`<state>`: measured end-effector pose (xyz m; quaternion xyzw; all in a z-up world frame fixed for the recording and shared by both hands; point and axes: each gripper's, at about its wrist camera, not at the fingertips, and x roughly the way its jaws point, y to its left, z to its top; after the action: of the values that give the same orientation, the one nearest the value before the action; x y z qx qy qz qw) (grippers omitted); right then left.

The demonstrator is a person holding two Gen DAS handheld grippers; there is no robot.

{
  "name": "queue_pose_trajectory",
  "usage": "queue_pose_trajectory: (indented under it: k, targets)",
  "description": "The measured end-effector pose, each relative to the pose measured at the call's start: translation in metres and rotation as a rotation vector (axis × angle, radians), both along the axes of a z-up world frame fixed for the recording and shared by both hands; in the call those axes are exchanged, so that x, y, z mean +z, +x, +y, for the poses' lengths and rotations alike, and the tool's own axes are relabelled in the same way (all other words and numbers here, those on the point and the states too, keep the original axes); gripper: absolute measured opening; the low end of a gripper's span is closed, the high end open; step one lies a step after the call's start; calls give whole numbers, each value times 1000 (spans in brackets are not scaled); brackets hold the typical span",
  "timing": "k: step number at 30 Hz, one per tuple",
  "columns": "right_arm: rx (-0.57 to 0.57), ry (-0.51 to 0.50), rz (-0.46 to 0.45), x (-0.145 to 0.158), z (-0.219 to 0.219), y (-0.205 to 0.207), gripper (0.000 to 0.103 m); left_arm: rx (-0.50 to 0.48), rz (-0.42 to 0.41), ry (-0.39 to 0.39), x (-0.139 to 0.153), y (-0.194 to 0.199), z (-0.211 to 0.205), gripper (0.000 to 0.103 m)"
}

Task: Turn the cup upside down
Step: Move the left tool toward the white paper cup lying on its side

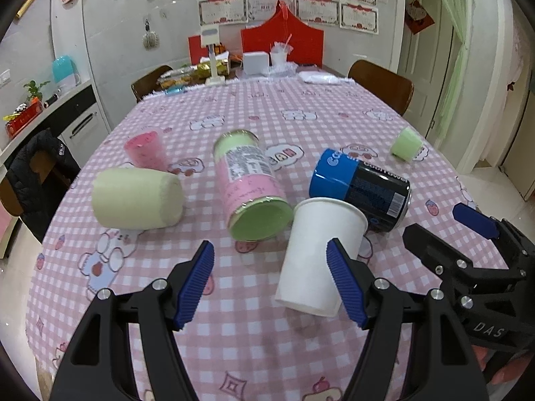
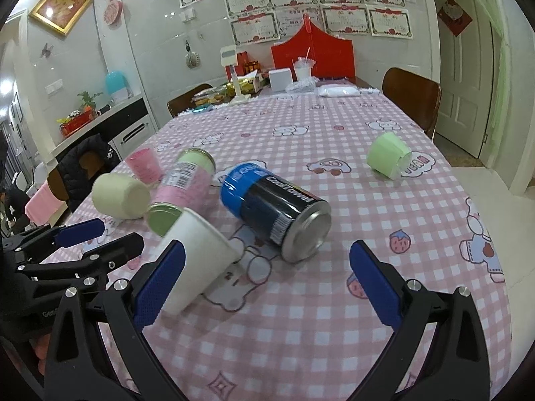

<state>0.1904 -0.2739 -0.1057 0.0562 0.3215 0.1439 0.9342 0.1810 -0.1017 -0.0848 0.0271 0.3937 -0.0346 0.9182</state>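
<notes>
A white paper cup (image 1: 317, 254) lies tilted on its side on the pink checked tablecloth, its base toward me and its mouth against the blue can. It also shows in the right wrist view (image 2: 197, 254). My left gripper (image 1: 271, 280) is open and empty, its right finger just in front of the cup. My right gripper (image 2: 267, 284) is open and empty, its left finger beside the cup. The right gripper also shows in the left wrist view (image 1: 444, 230).
A blue and black can (image 1: 361, 190) lies behind the cup. A pink and green jar (image 1: 250, 183), a pale yellow cup (image 1: 137, 198), a pink cup (image 1: 145, 148) and a green cup (image 1: 406, 143) lie around. Clutter and chairs stand at the far end.
</notes>
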Motion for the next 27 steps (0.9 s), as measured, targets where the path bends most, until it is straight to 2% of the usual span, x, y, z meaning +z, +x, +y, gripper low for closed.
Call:
queue_pose_trajectory:
  k: [5, 14, 23, 27]
  targets:
    - [-7, 1, 35, -10, -10, 12, 95, -12, 56, 0, -12, 16, -9, 69]
    - [-36, 46, 71, -20, -29, 24, 95, -71, 88, -45, -18, 30, -20, 69]
    - [-73, 53, 86, -24, -39, 22, 95, -124, 200, -126, -36, 47, -27, 69]
    - [-81, 52, 90, -25, -41, 21, 95, -140, 205, -176, -41, 50, -27, 69]
